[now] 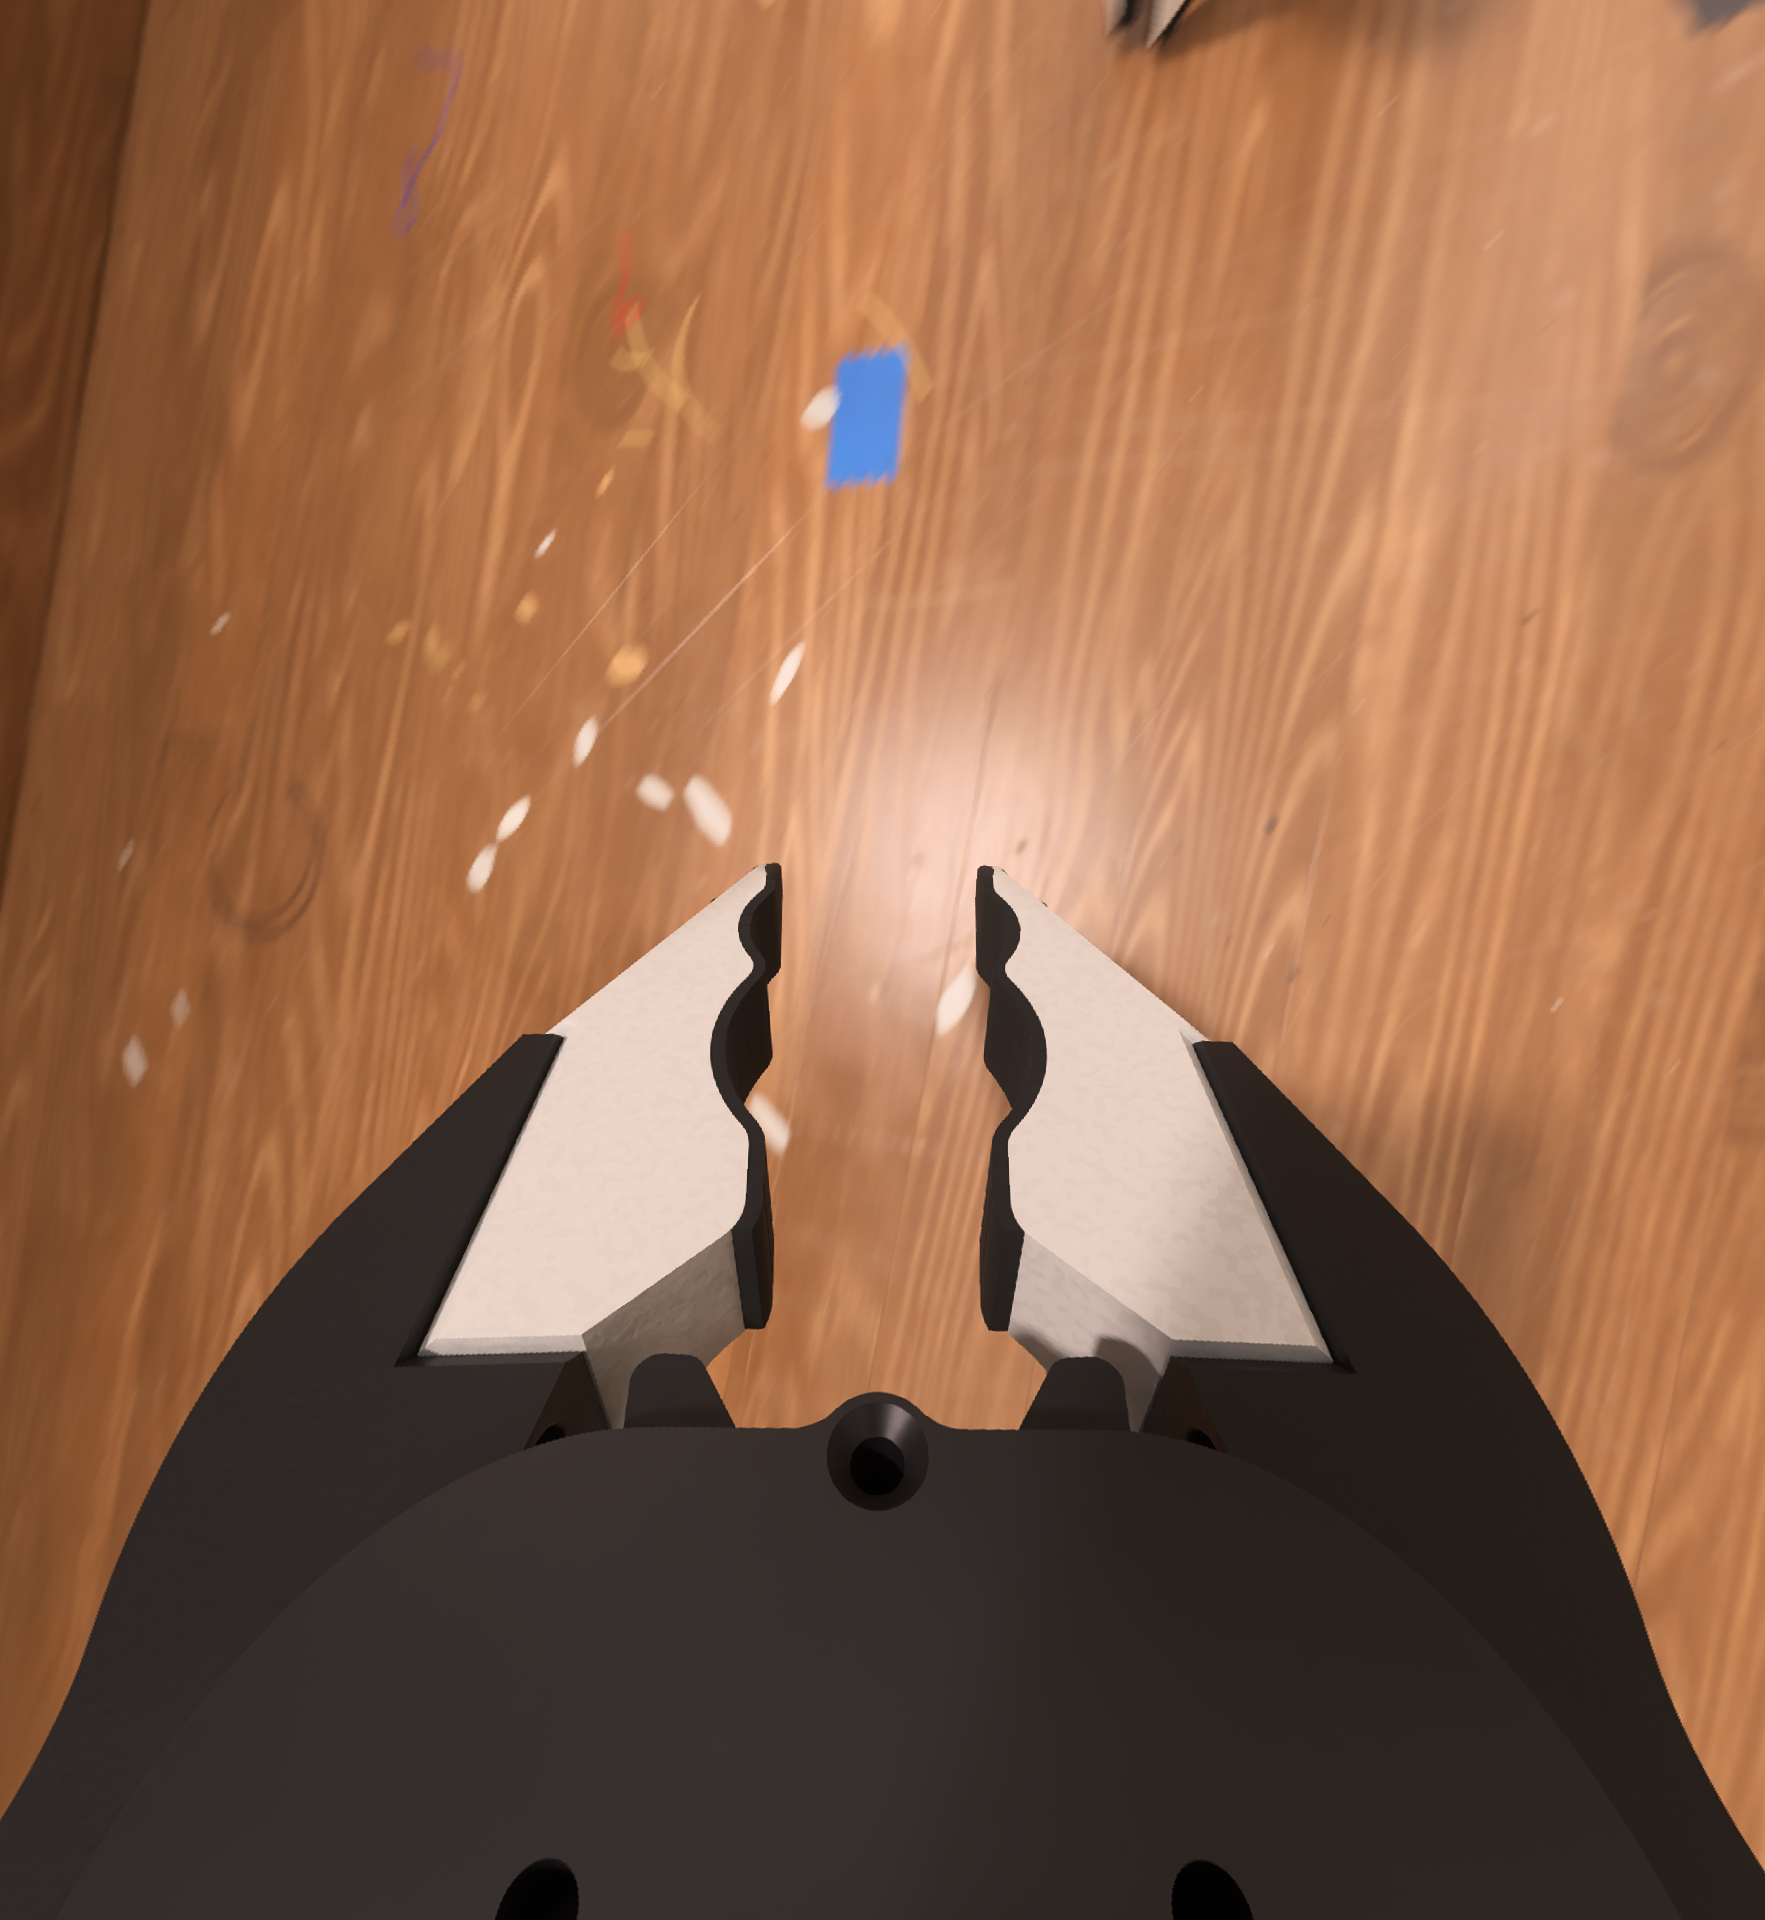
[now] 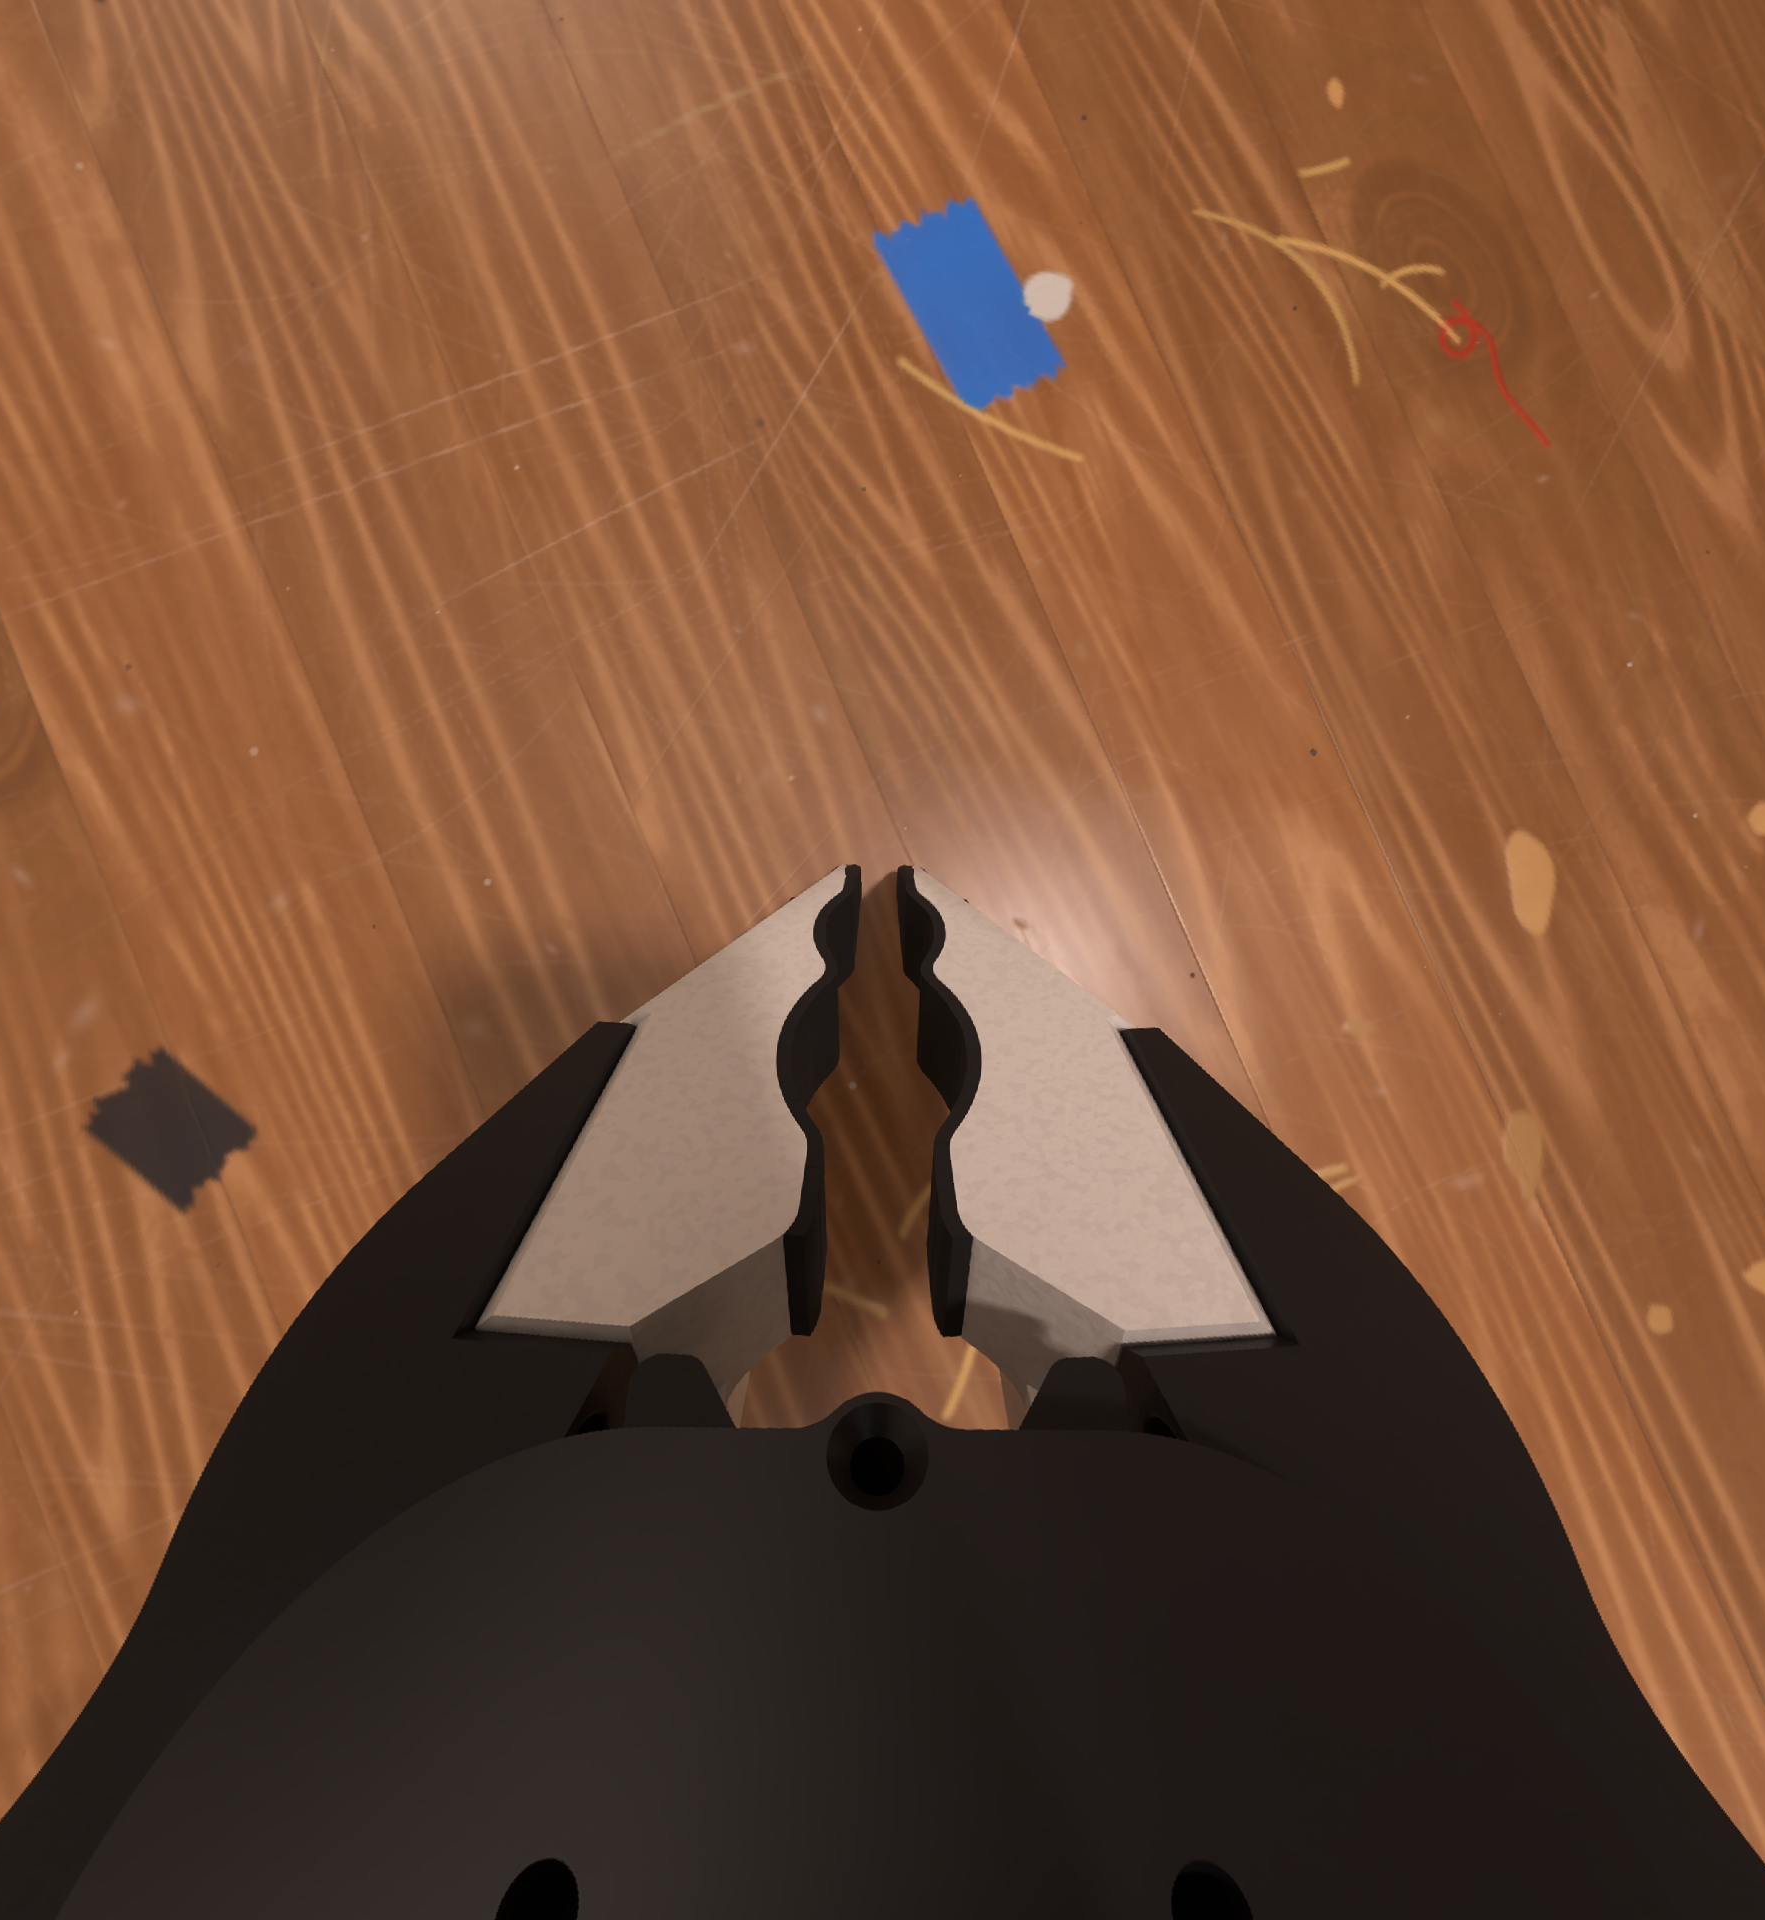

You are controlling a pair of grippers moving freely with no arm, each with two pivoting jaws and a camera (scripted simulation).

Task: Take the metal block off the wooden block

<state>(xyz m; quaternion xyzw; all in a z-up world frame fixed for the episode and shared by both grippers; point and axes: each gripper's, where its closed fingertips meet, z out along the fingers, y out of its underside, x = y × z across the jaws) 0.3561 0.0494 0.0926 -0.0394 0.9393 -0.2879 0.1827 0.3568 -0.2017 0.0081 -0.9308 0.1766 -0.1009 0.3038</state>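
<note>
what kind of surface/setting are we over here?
Probably a well-used workshop or craft tabletop: scratched wooden planks, a scrap of blue tape, pale paint-like flecks and a stray red thread. No blocks in view.

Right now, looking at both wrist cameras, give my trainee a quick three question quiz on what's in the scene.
1. True or false: the left gripper holds the metal block.
2. Which gripper's fingers stand closer together? A) left B) right gripper
3. What colour is the tape piece with torn ends that lies flat on the wooden table ahead of both grippers?

Key:
1. False; nothing sits between its fingers, and neither block is clearly in view.
2. B; only a narrow gap remains.
3. Blue.
</note>
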